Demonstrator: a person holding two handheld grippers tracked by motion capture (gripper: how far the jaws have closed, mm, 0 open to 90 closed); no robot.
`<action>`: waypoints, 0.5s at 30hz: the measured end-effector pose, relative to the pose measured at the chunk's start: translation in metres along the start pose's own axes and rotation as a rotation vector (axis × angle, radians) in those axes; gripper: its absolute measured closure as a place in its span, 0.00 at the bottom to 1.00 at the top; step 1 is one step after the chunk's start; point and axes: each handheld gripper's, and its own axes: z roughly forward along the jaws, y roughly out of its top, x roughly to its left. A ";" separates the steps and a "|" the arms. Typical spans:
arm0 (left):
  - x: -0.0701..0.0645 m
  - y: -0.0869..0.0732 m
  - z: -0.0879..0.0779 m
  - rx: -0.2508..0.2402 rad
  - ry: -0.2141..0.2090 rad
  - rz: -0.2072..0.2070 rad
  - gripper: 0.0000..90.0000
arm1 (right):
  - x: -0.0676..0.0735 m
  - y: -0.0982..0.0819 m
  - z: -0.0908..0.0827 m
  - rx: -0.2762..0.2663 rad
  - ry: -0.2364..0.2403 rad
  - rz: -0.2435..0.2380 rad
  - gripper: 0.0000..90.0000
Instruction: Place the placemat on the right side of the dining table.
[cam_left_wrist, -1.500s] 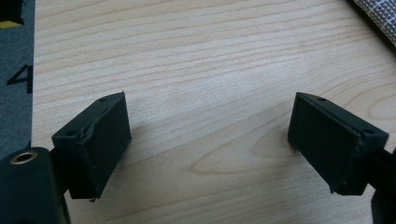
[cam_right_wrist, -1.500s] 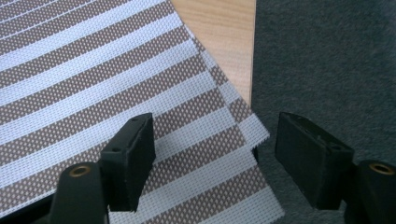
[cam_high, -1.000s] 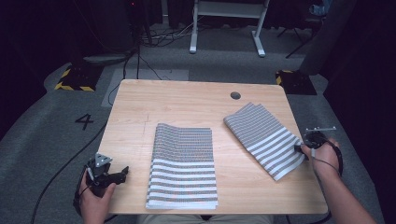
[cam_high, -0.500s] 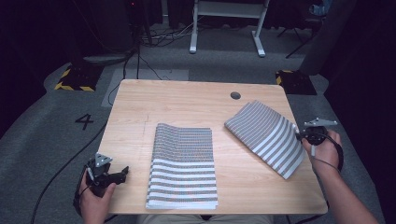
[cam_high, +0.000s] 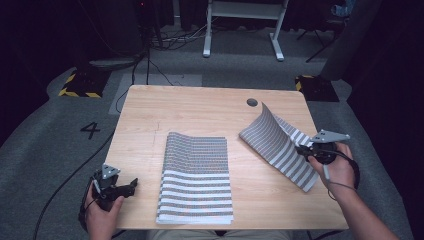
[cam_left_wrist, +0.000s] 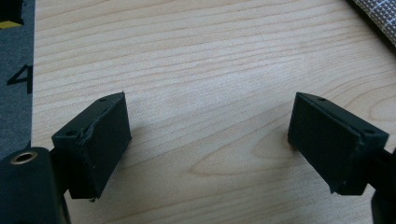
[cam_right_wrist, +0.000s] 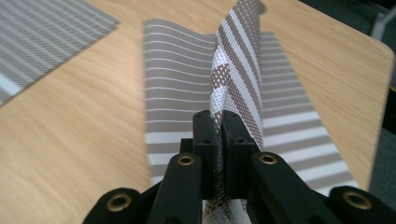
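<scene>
Two brown-and-white striped placemats lie on the wooden table (cam_high: 200, 112). The centre placemat (cam_high: 196, 176) rests flat; its corner (cam_left_wrist: 378, 16) shows in the left gripper view. My right gripper (cam_high: 306, 150) (cam_right_wrist: 218, 122) is shut on the right edge of the right placemat (cam_high: 272, 140) (cam_right_wrist: 236, 51), holding its upper layer raised on edge. That mat's lower layer (cam_right_wrist: 177, 88) lies flat on the wood. My left gripper (cam_high: 124, 189) (cam_left_wrist: 208, 135) stands open over bare wood at the table's front left corner, with nothing between its fingers.
A round cable hole (cam_high: 252, 102) sits near the table's far right edge. Behind the table stand white frame legs (cam_high: 242, 30). Yellow-and-black marked blocks (cam_high: 80, 82) lie on the grey floor, and a painted 4 (cam_high: 90, 130) lies at the left.
My right gripper has lifted the right placemat's near edge up off the table, so the mat now curls upward. The left gripper and centre placemat have not moved.
</scene>
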 end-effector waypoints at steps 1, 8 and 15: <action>0.000 0.000 0.000 0.000 0.000 0.000 0.15 | 0.005 0.002 0.000 -0.001 0.009 -0.009 0.96; 0.000 0.000 0.000 0.000 0.000 0.000 0.15 | 0.046 0.010 -0.001 -0.015 0.088 -0.121 0.96; 0.000 0.000 0.000 0.000 0.001 -0.002 0.15 | 0.084 0.014 0.001 -0.022 0.208 -0.186 0.96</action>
